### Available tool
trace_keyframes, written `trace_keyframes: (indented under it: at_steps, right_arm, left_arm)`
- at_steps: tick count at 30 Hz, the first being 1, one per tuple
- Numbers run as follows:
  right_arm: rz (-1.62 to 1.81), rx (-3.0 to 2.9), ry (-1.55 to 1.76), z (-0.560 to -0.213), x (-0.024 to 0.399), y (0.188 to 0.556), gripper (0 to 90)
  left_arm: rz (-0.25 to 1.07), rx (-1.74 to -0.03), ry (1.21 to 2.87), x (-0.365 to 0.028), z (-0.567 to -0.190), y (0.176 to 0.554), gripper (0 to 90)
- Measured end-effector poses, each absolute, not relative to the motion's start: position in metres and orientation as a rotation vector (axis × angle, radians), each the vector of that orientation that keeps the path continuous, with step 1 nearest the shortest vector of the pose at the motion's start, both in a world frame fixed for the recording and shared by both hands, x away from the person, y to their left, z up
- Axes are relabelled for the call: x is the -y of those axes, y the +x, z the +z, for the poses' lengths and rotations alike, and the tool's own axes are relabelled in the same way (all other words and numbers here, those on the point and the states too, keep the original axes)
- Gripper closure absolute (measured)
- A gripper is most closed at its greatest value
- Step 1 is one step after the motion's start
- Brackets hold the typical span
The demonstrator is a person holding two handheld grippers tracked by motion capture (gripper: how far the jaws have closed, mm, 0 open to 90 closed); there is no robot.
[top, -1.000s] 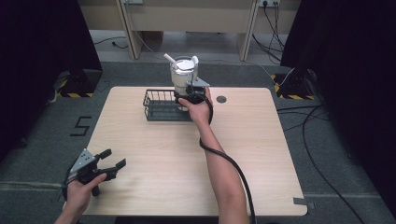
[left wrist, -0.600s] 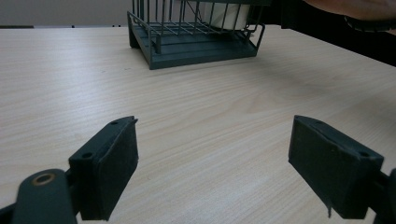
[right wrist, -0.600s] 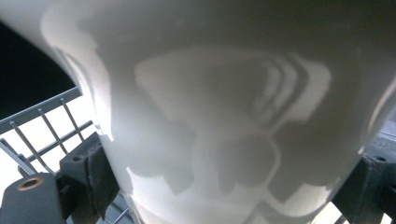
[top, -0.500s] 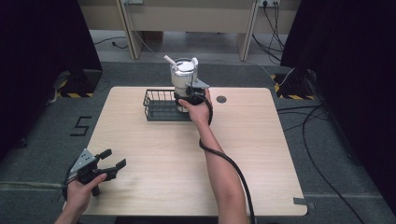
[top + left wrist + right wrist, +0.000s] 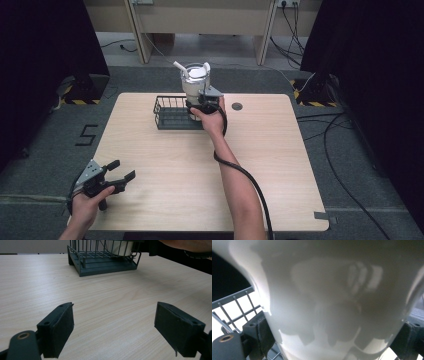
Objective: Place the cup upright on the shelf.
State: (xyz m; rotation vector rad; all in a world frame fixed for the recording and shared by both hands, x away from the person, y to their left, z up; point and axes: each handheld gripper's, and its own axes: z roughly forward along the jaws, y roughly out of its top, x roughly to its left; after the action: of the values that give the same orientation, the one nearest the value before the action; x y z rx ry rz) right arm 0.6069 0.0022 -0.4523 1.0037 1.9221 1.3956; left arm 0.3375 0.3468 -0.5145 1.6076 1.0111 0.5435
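While R gripper [image 5: 200, 106] clamps the white cup [image 5: 195, 82], jaws on either side of its lower wall, the cup stands upright at the wire basket's [image 5: 167, 119] 3 o'clock end, far table edge. Cup axis vertical, dead ahead of the jaws. L gripper [image 5: 117, 175] idle at 7 o'clock, jaws wide, empty, well apart.
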Motion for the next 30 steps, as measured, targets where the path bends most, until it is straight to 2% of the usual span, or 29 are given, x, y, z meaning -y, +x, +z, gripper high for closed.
trace_keyframes:
  at_steps: [30]
  right_arm:
    - [1.424, -1.837, 1.042, -0.454, -0.004, 0.596, 9.2]
  left_arm:
    - [0.547, -1.007, 1.615, -0.346, -0.514, 0.338, 15.2]
